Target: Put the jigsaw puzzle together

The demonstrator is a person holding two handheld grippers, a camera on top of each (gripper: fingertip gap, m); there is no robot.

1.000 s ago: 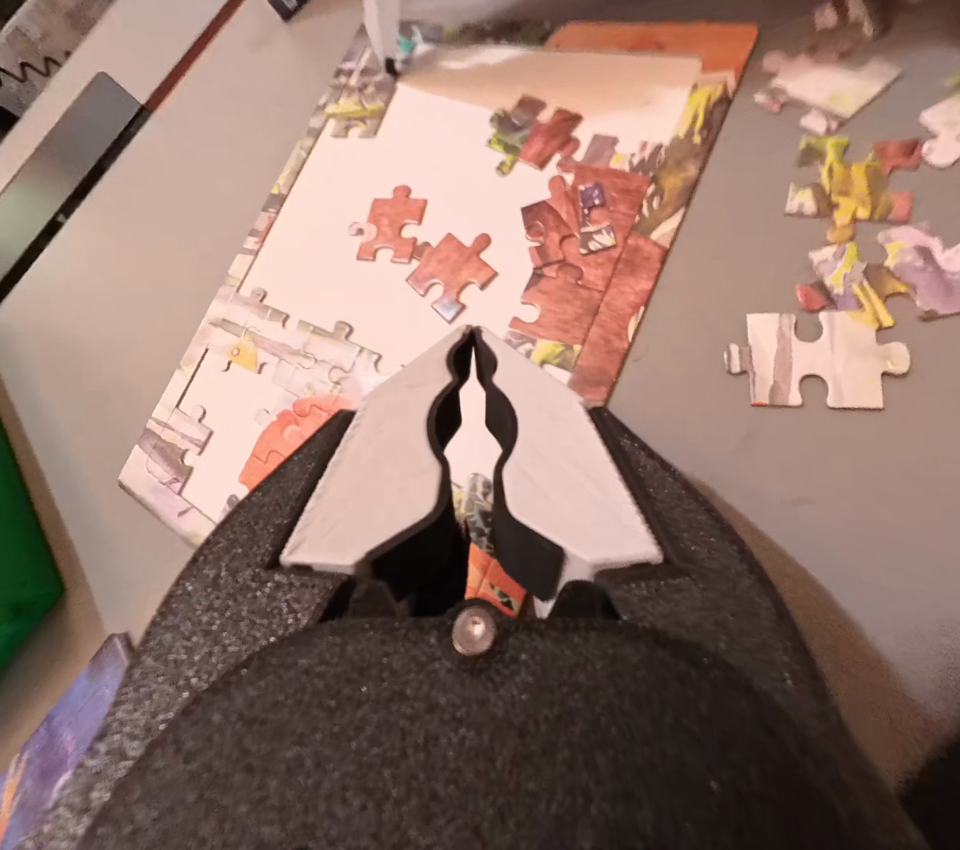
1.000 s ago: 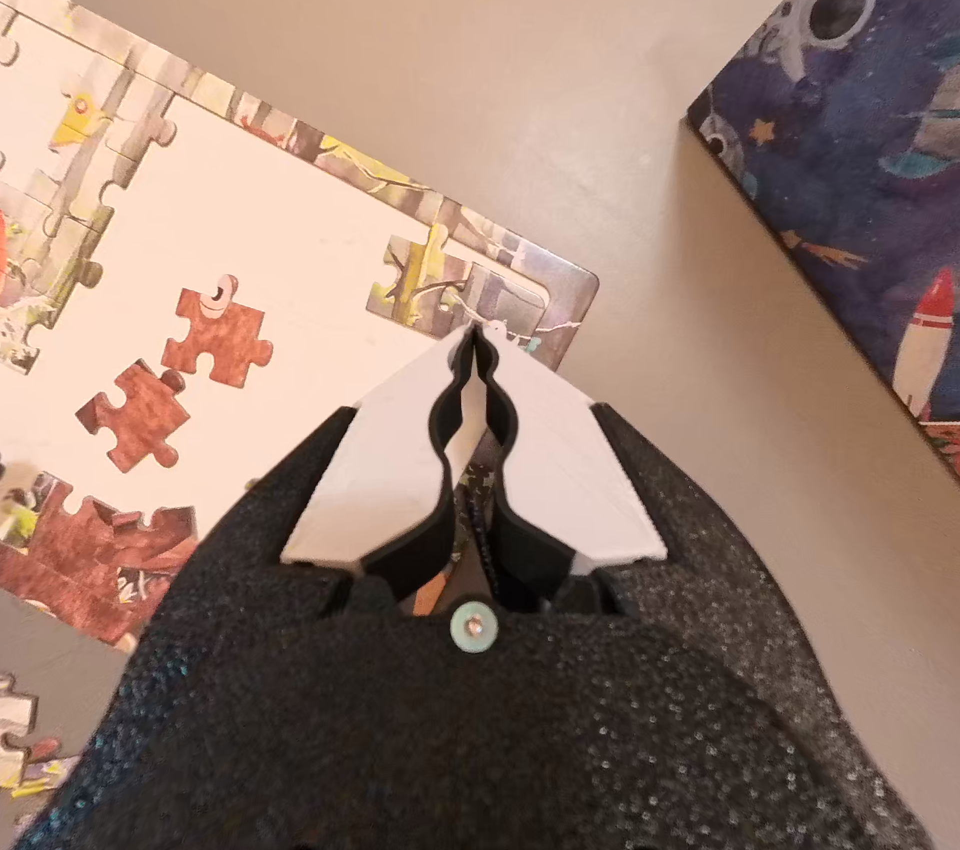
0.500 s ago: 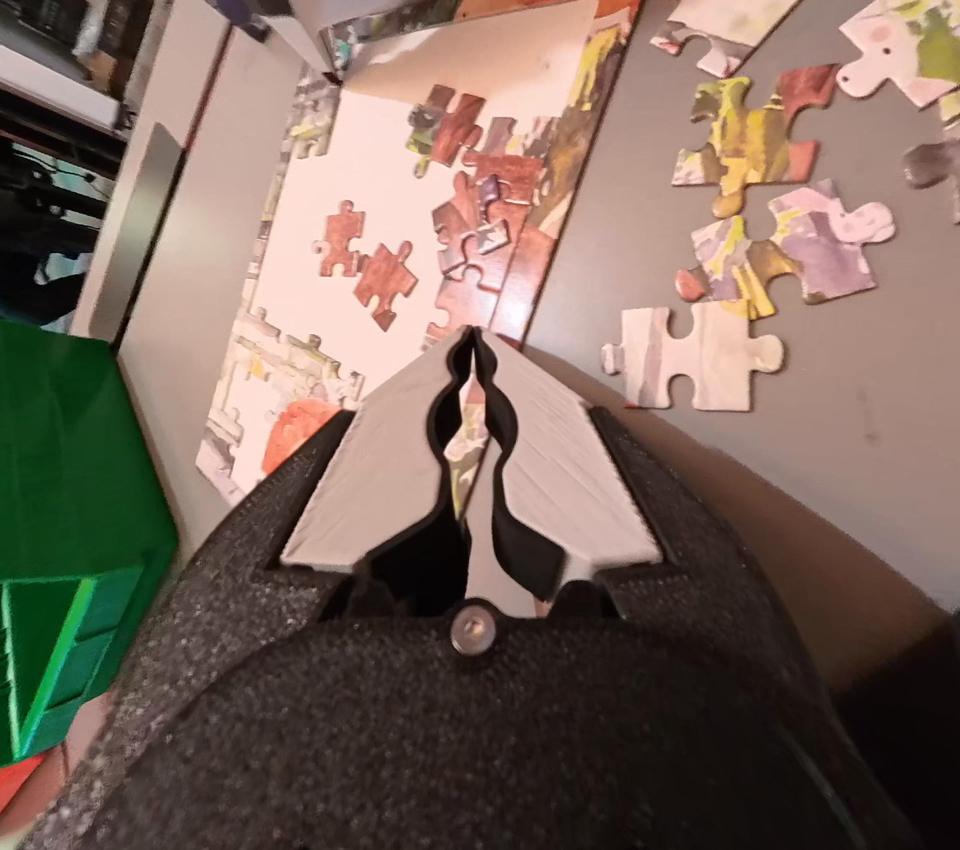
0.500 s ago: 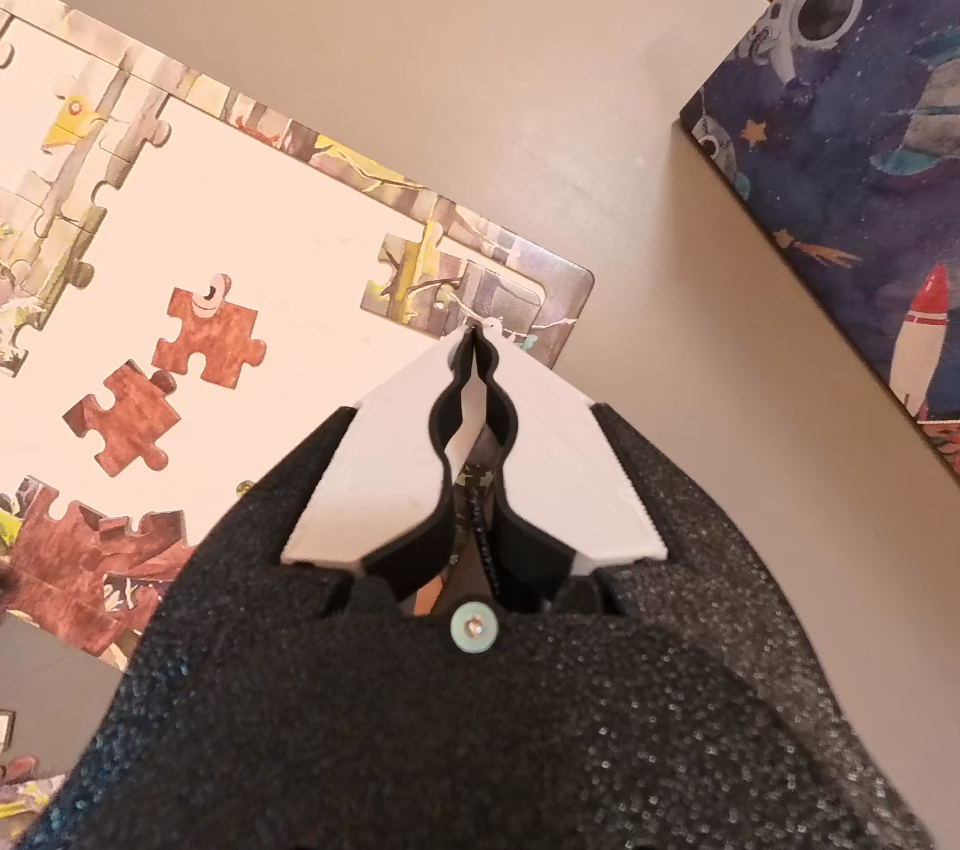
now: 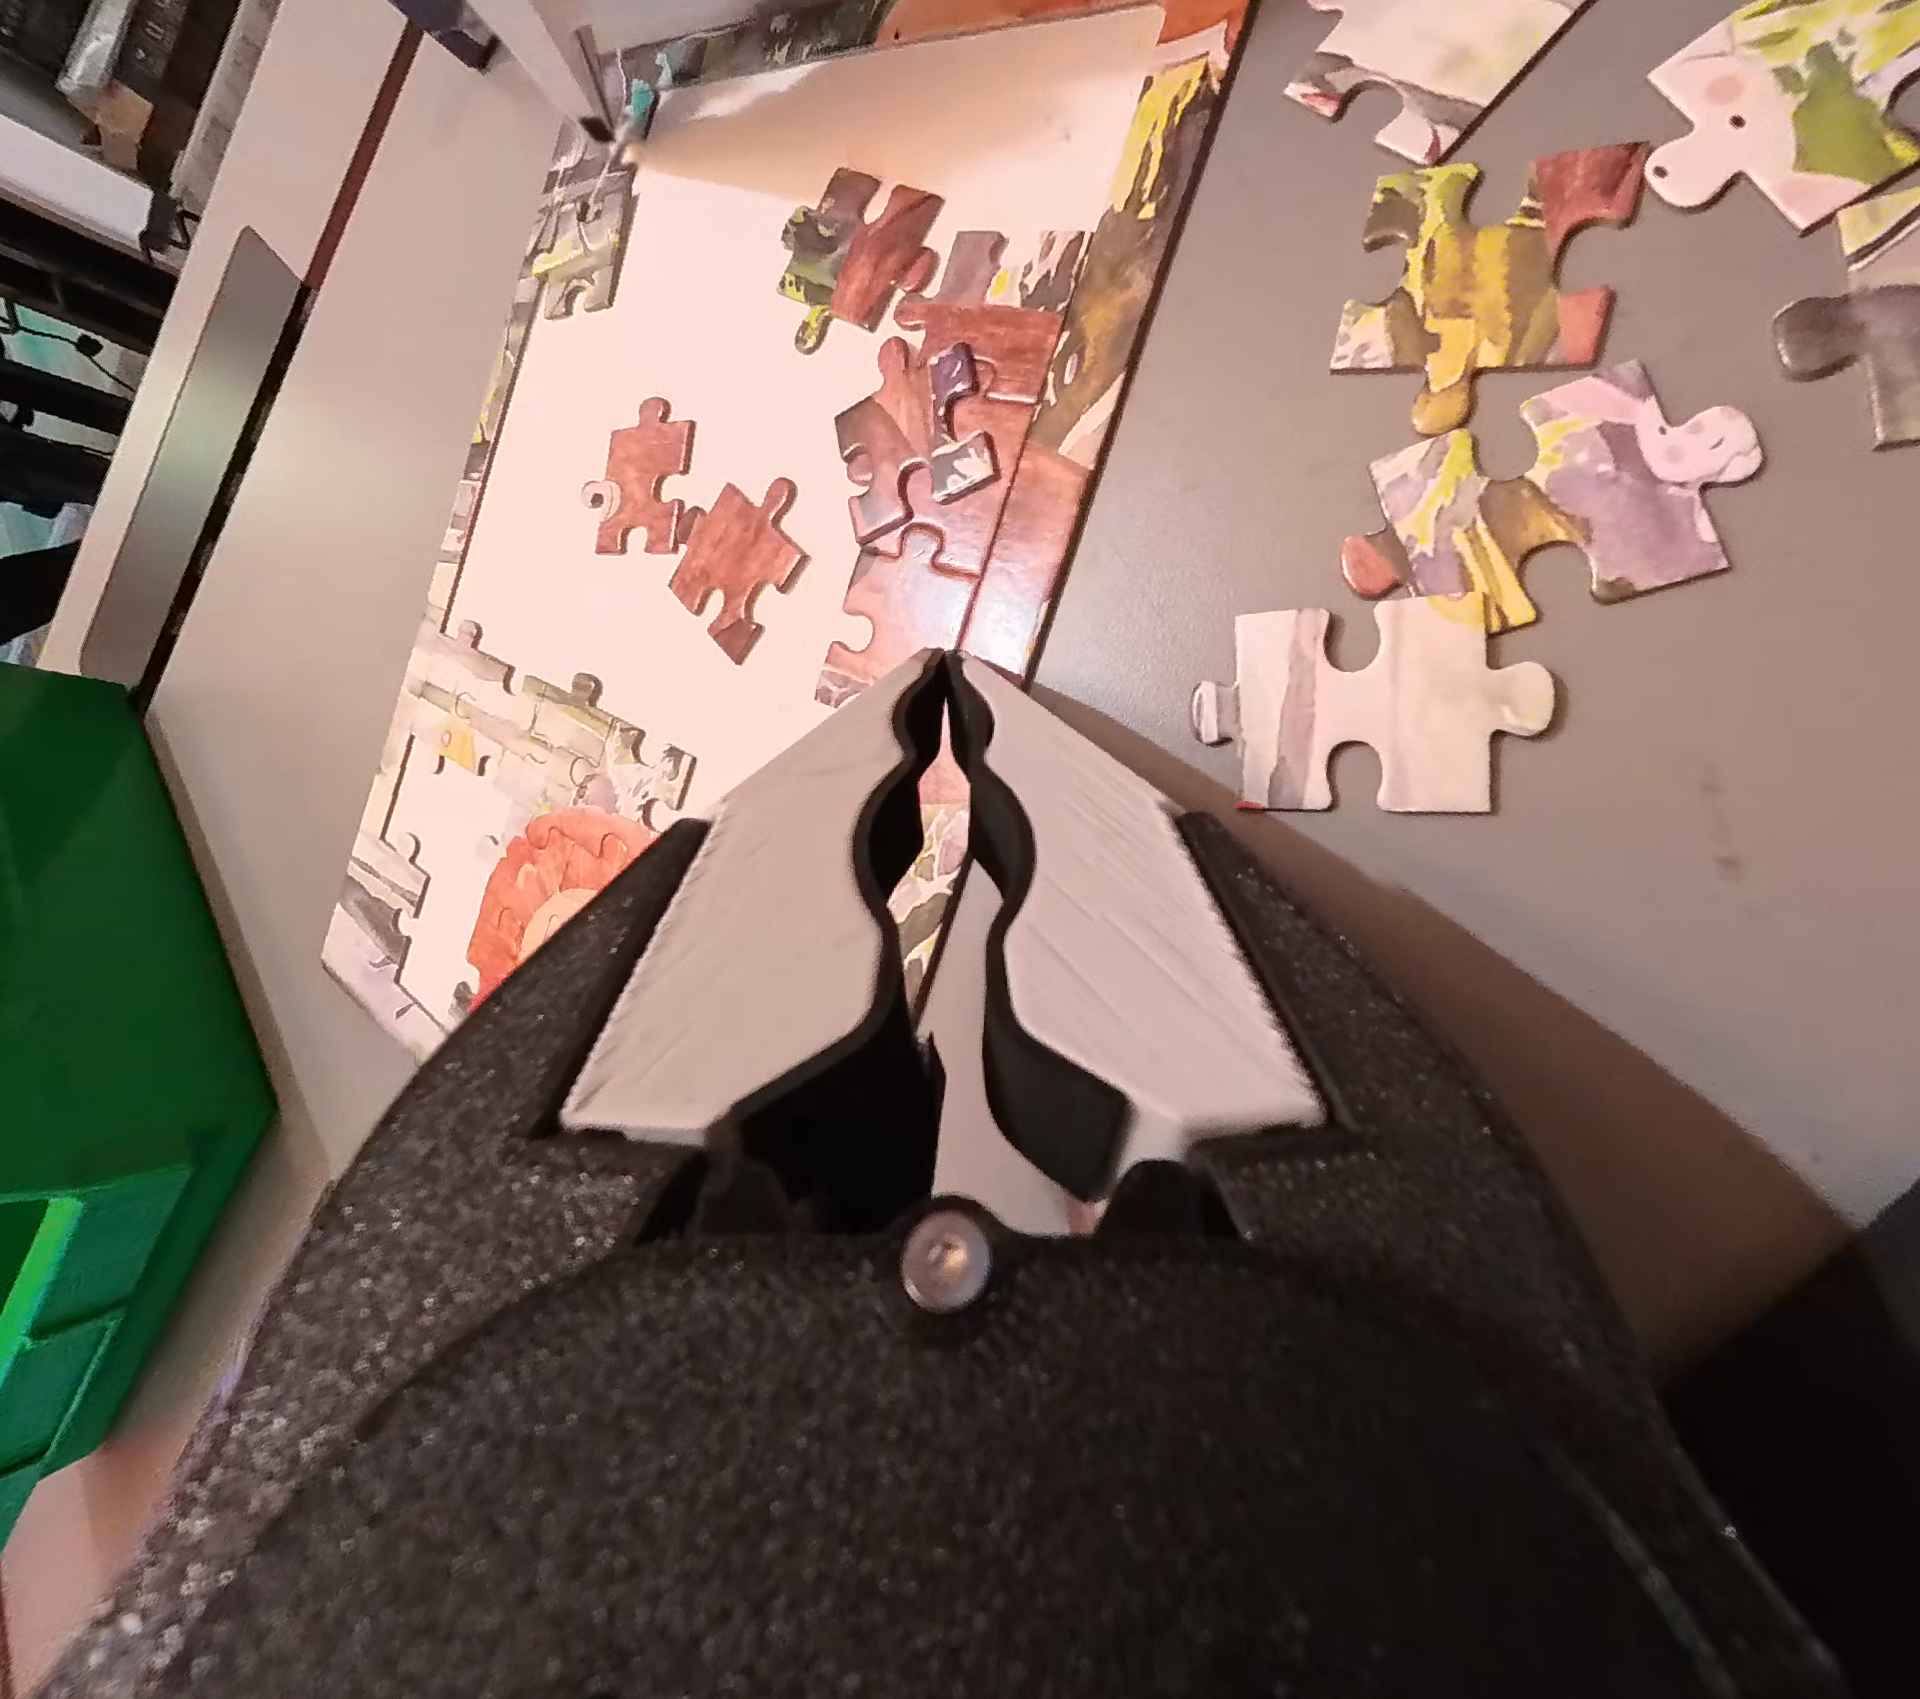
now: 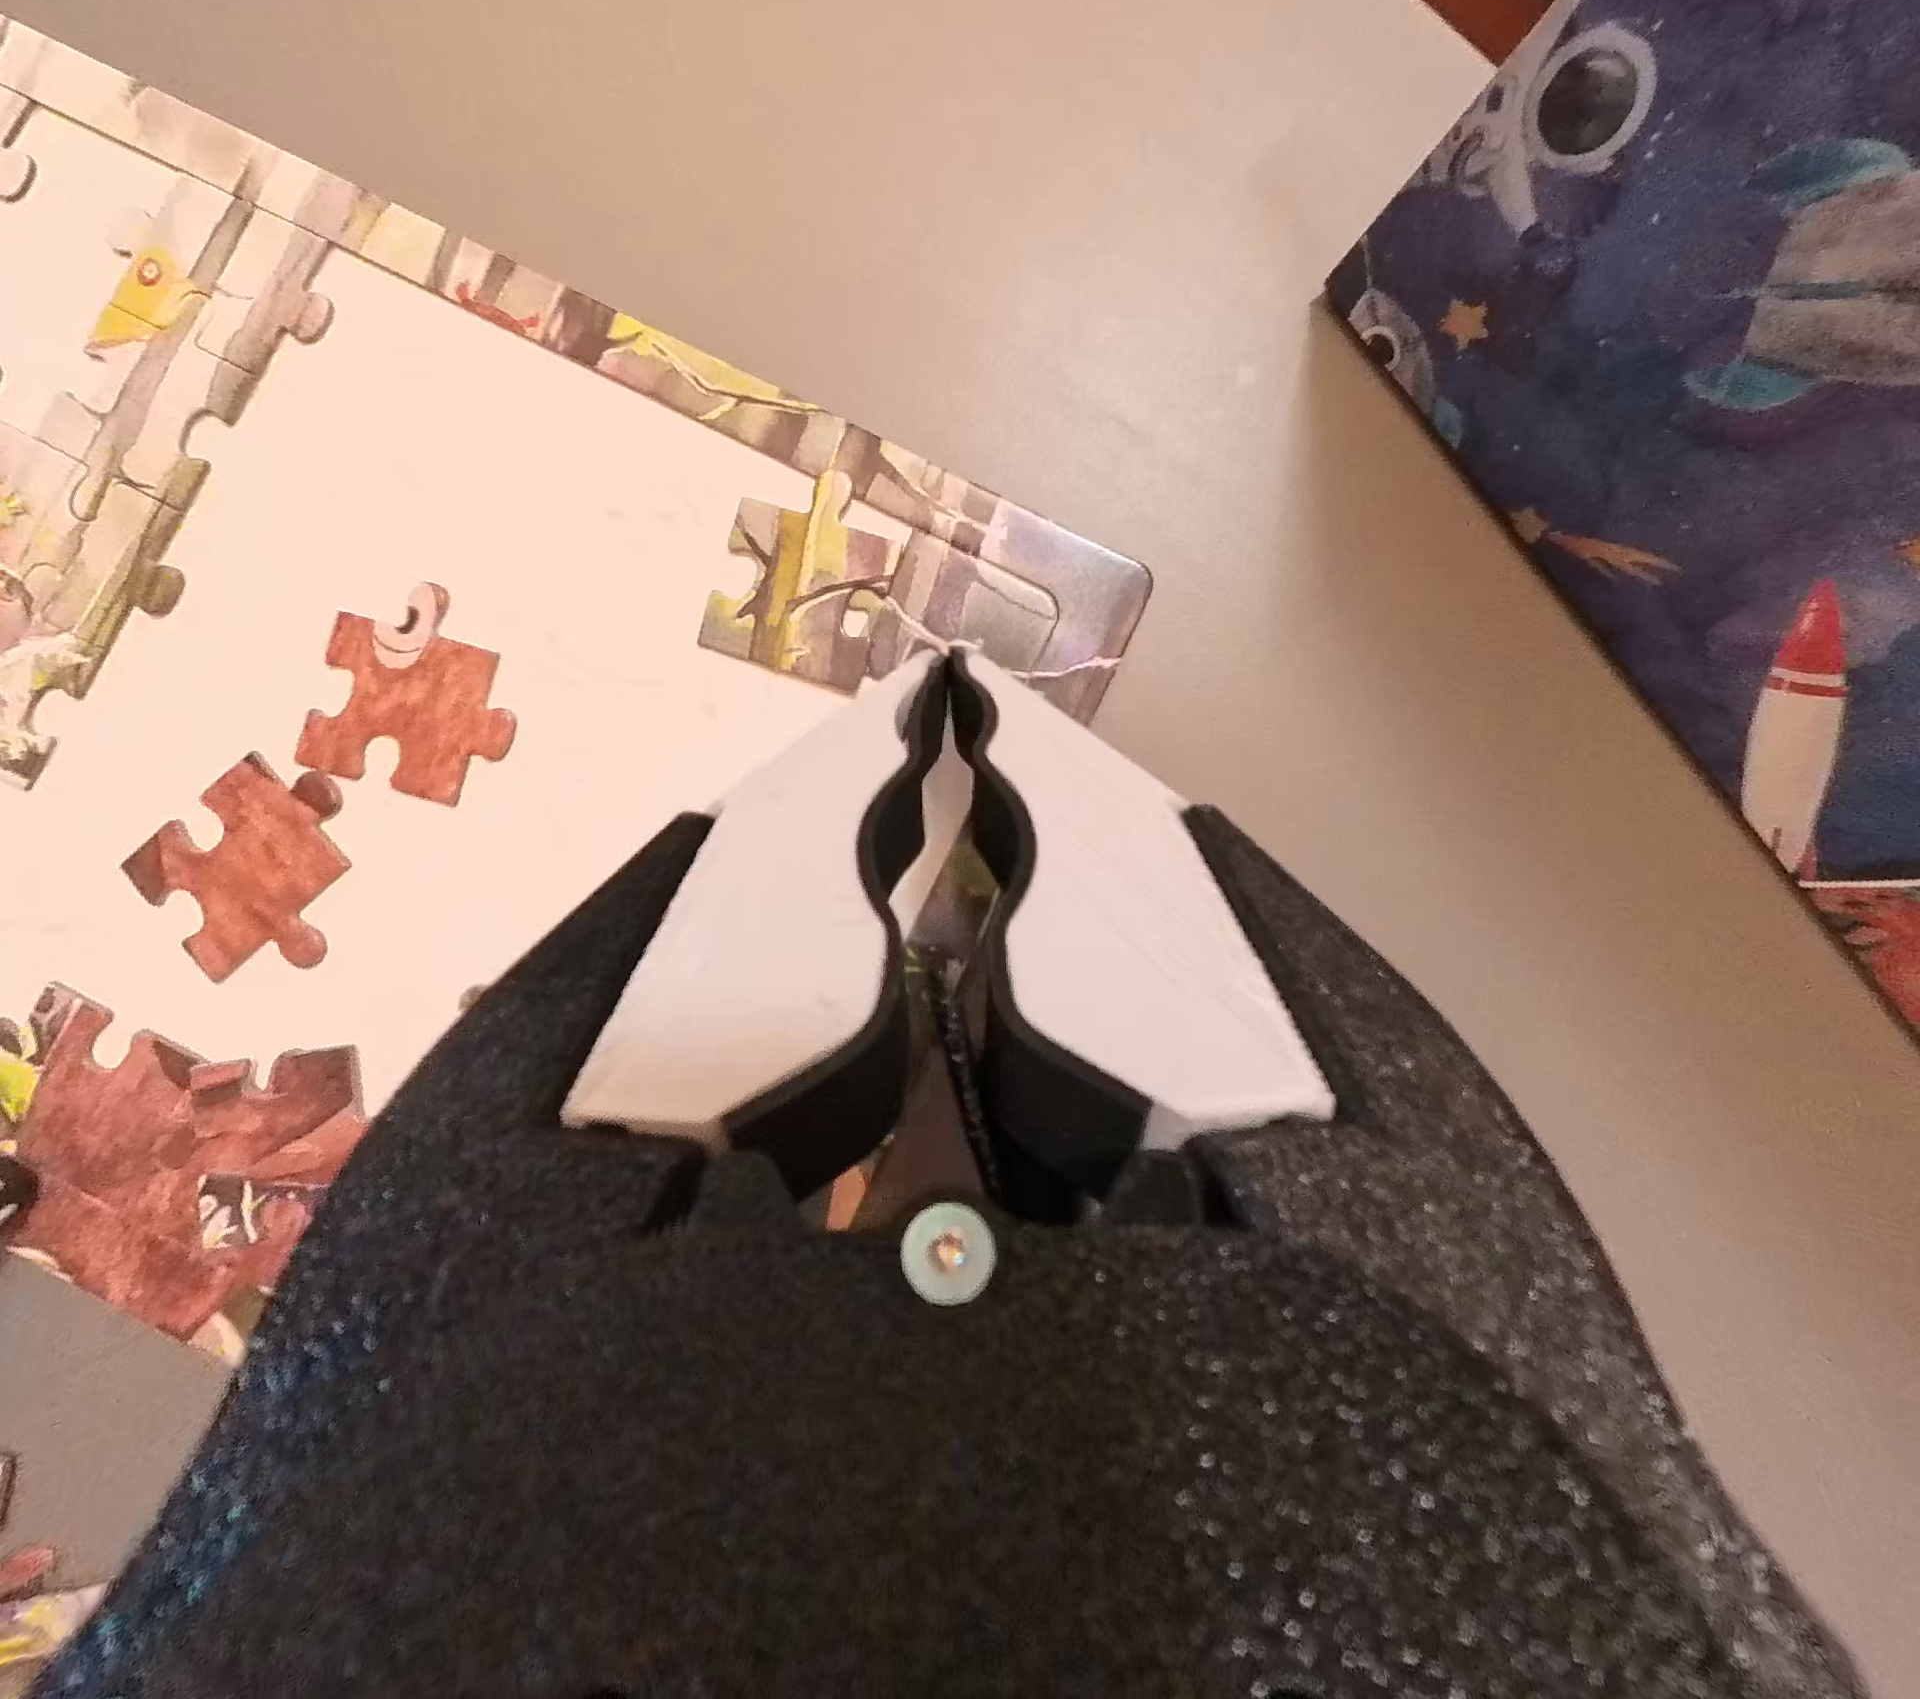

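Observation:
The puzzle board point(image 5: 644, 319) lies on the table, its white inside partly filled: grey and yellow edge pieces, an orange lion patch point(image 5: 540, 880), a brown cluster point(image 5: 935, 423). Two loose brown pieces point(image 5: 644, 480) point(image 5: 740, 553) lie inside it; they also show in the right wrist view point(image 6: 410, 704) point(image 6: 244, 870). My left gripper point(image 5: 943, 662) is shut and empty above the board's near right edge. My right gripper point(image 6: 951, 662) is shut with its tips at the board's far corner point(image 6: 1081, 600), where a thin white thread shows. It also appears in the left wrist view point(image 5: 597, 122).
Several loose pieces lie on the grey table right of the board: a white one point(image 5: 1371, 709), a purple one point(image 5: 1600, 506), a yellow-brown one point(image 5: 1475, 278). A green box point(image 5: 94, 922) stands left. A dark blue space-pattern box point(image 6: 1683, 299) stands beyond the far corner. My right fingertips sit around 20 cm from my left ones.
My left gripper has drawn back and swung toward the board's near right edge; the green box has come into view. My right gripper has stayed shut at the far corner.

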